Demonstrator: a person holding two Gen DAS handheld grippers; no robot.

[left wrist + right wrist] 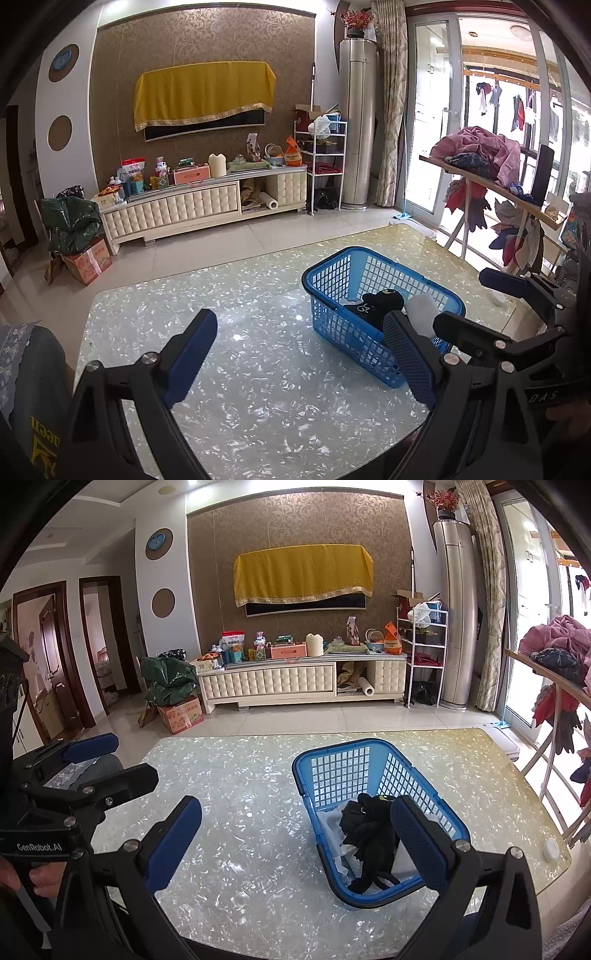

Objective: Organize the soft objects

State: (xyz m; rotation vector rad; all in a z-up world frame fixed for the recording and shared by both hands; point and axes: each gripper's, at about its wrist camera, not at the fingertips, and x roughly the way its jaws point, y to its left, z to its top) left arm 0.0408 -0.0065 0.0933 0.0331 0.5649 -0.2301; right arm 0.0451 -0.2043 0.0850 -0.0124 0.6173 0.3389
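Both the left gripper (299,354) and the right gripper (295,842) are held with jaws wide and empty above the tabletop (240,775), beside the blue basket (332,771) in which a black plush toy (369,827) is seen.

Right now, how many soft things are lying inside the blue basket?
2 can be seen. A black plush toy lies in the middle of the blue basket. A white soft thing lies beneath and beside it. More may be hidden underneath.

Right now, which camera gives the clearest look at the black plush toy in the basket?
The right wrist view: the black plush toy lies nearly whole inside the blue basket, seen from above. In the left wrist view the basket wall and a gripper finger cover most of the toy.
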